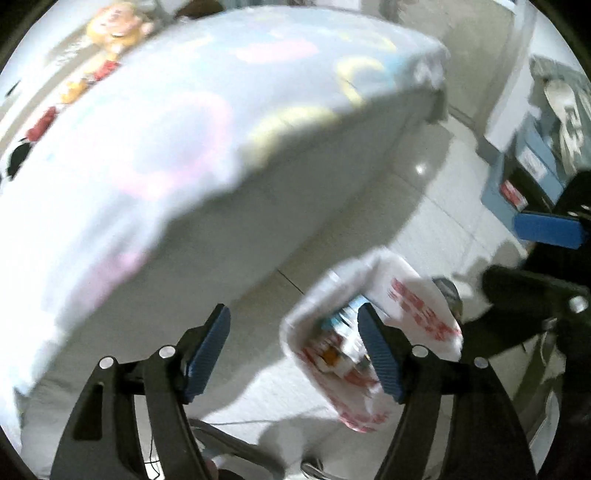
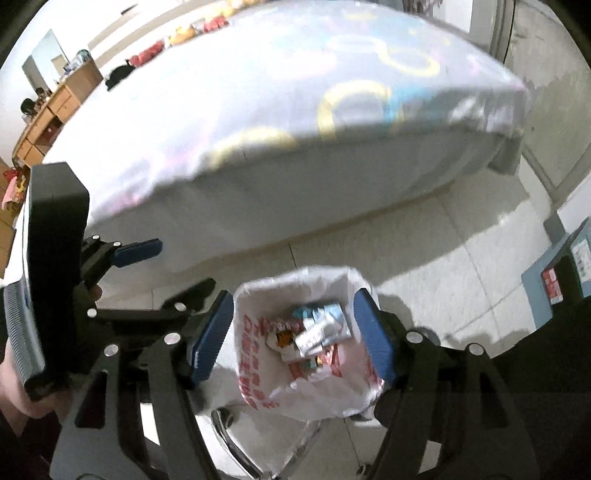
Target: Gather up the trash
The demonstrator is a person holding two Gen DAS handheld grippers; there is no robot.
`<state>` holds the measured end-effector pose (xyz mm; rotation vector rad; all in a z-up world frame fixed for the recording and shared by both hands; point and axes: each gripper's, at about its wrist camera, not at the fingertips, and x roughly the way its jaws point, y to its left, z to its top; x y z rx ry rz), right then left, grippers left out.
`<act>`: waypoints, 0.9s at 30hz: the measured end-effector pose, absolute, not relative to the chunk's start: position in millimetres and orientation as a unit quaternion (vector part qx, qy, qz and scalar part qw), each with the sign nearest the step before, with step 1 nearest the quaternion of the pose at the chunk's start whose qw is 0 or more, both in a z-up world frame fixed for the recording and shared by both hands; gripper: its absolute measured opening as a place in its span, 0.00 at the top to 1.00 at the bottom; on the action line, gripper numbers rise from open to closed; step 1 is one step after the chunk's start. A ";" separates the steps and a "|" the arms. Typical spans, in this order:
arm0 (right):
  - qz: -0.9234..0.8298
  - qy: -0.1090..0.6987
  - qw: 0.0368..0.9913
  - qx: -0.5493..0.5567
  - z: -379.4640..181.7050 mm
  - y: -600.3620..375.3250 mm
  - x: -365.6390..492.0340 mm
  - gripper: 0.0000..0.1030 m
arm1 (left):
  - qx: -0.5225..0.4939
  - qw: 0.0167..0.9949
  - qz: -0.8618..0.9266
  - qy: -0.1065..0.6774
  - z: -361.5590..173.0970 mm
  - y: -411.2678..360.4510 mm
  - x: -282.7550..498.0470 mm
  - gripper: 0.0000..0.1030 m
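A white plastic bag with red print (image 2: 306, 373) stands open on the floor below both grippers. Several wrappers and small cartons (image 2: 314, 332) lie inside it. The bag also shows in the left wrist view (image 1: 373, 343), low and right of centre. My right gripper (image 2: 293, 336) is open and empty, directly over the bag's mouth. My left gripper (image 1: 293, 354) is open and empty, with the bag beside its right finger. The left gripper shows in the right wrist view (image 2: 147, 273) at the left. The right gripper's blue finger (image 1: 546, 227) shows at the left view's right edge.
A bed with a white patterned sheet (image 2: 280, 110) fills the area ahead. Soft toys (image 1: 114, 26) lie along its far side. A blue-grey box (image 2: 565, 266) stands on the tiled floor at the right. A wooden desk (image 2: 48, 114) is at the far left. Chrome chair legs (image 2: 236, 443) are beneath the bag.
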<state>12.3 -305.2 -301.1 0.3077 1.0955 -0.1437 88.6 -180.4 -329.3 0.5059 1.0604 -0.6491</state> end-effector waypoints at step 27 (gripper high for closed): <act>-0.017 0.274 0.961 0.035 -58.4 -208.5 45.6 0.06 | 0.077 0.949 -0.051 0.303 -81.4 19.4 124.4 0.08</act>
